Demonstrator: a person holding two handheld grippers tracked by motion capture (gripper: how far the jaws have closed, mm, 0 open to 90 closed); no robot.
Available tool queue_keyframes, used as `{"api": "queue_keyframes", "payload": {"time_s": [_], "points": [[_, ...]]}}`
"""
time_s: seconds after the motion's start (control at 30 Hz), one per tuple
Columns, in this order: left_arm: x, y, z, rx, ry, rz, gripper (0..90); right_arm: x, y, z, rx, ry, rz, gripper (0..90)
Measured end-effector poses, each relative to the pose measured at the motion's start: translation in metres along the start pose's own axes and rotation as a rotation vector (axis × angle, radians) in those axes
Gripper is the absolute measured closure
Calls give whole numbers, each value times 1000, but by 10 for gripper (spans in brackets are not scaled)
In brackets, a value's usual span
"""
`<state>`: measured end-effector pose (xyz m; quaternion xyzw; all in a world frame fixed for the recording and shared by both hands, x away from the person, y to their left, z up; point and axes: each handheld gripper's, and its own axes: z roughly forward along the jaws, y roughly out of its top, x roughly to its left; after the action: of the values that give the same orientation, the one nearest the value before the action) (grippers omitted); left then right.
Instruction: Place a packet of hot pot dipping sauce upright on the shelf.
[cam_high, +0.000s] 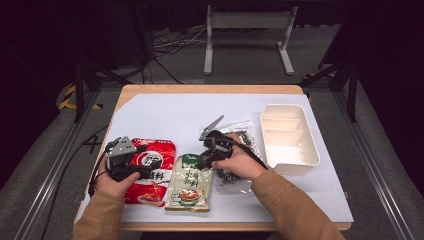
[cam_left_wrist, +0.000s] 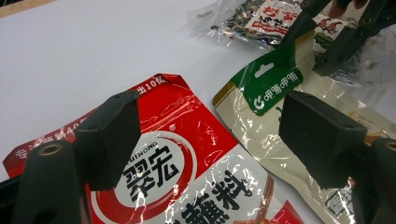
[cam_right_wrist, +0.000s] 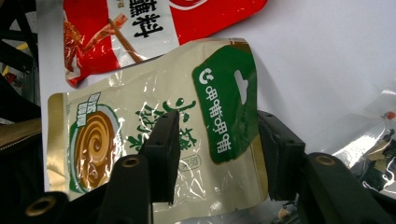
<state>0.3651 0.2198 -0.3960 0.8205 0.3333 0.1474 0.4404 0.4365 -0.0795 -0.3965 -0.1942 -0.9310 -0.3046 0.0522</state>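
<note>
A red sauce packet (cam_high: 155, 170) (cam_left_wrist: 187, 154) (cam_right_wrist: 140, 23) lies flat at the front left of the table. My left gripper (cam_high: 122, 155) (cam_left_wrist: 210, 121) hovers over it, jaws open and empty. Beside it lies a beige packet with a green label (cam_high: 189, 185) (cam_left_wrist: 261, 102) (cam_right_wrist: 140, 121). My right gripper (cam_high: 206, 161) (cam_right_wrist: 219, 149) (cam_left_wrist: 322, 46) stands over that packet's labelled top end, one jaw on each side of the label, with no visible pinch. A clear packet of dark bits (cam_high: 240, 135) (cam_left_wrist: 243, 18) (cam_right_wrist: 373, 144) lies under the right hand.
A white divided tray (cam_high: 292, 167) stands at the right on the white sheet (cam_high: 165, 120) that covers the wooden table. Cables trail from both grippers. Beyond the table's far edge are a white frame and floor cables.
</note>
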Motion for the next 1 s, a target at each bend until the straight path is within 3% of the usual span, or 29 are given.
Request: {"api": "queue_keyframes", "payload": {"time_s": [0.3,0.43,0.57,0.67,0.73,0.8,1.0], "points": [[0,0,0,2,2,4,215,5,1,-3,22,53,-50,667],[-1,0,0,1,-1,-1,215,12,2,5,74,63,-85,671],[0,0,1,-1,0,5,215,14,4,11,100,45,-104,673],[-1,0,1,-10,-29,13,221,15,4,15,127,27,-115,735],[-3,0,1,-12,-20,27,237,16,4,17,142,9,-125,790],[-4,0,1,-11,-23,43,255,16,3,20,157,-31,-174,856],[-4,0,-2,-48,-41,57,281,19,5,20,166,-70,-203,893]]}}
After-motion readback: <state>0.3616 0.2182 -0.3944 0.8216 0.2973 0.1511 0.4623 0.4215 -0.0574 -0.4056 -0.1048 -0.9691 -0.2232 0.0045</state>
